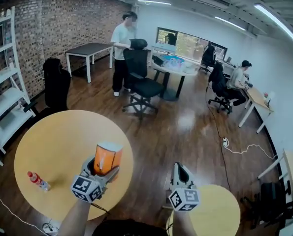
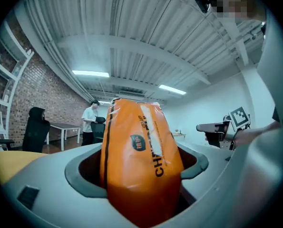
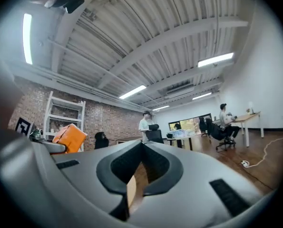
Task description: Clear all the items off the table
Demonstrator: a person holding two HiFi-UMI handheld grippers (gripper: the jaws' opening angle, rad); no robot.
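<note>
Orange snack bag [image 2: 141, 160] stands clamped between left gripper's [image 1: 104, 168] fingers [image 2: 82, 180].

round table [image 1: 62, 141] bears 1 bottle [image 1: 38, 181]

A glossy orange plastic snack bag [image 1: 107, 157] with dark lettering stands upright, its lower part clamped in the left claw [image 1: 103, 170], above the near edge of the round pale wooden table [image 1: 57, 136]. A small red-and-clear plastic bottle [image 1: 38, 181] lies on its side near the table's front left edge, well apart from the bag.
</note>
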